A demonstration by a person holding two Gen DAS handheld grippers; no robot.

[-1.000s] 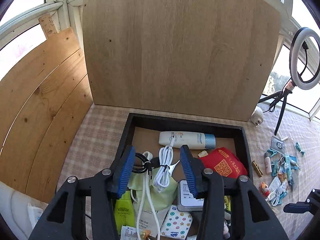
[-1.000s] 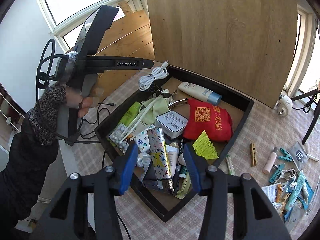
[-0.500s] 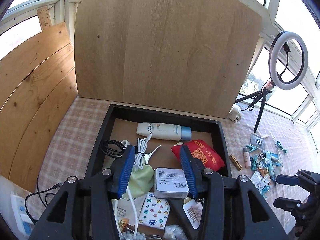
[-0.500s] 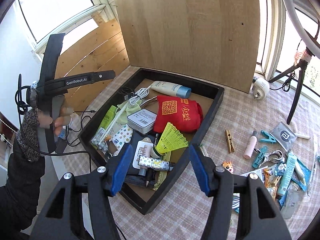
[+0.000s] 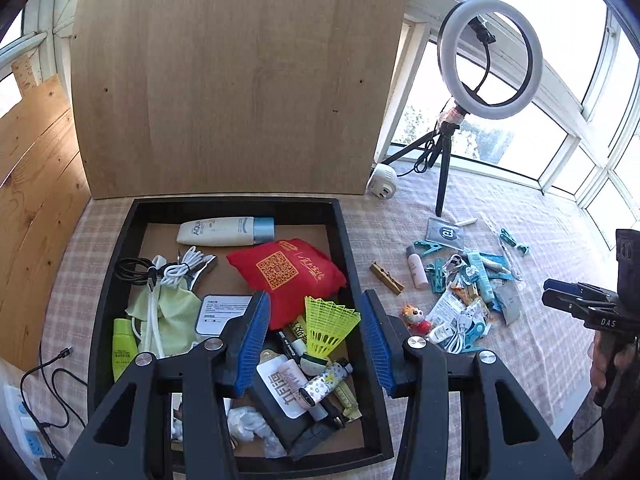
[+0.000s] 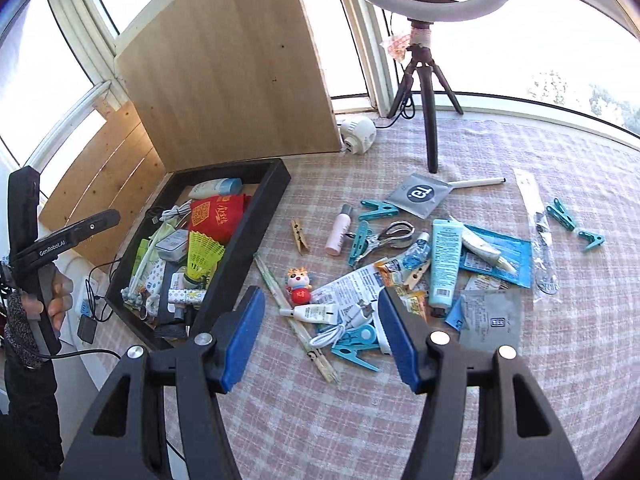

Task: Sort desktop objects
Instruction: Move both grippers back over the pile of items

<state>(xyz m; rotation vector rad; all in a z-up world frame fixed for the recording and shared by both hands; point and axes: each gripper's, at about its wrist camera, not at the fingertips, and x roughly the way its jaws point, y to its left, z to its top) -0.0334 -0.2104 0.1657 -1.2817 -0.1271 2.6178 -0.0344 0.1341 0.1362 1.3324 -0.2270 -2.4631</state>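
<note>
Right tongs (image 6: 322, 334) parted, empty, blue ribbed pads, checked cloth (image 6: 400, 420), black tray (image 6: 240, 256)

This looks like a glazed balcony or sunroom in a home, set up for filming. Large windows (image 5: 500, 148) wrap around the corner, with trees visible outside. A tabletop (image 6: 400, 420) covered in a pink checked cloth carries small household clutter and a black tray (image 5: 352, 256) of toiletries and cables. A ring light (image 5: 490, 54) on a small tripod stands by the glass, beside a white plug-in device (image 6: 357, 134). Wooden boards (image 5: 236, 80) lean upright as a backdrop, and a power strip (image 5: 24, 432) lies at the edge.
</note>
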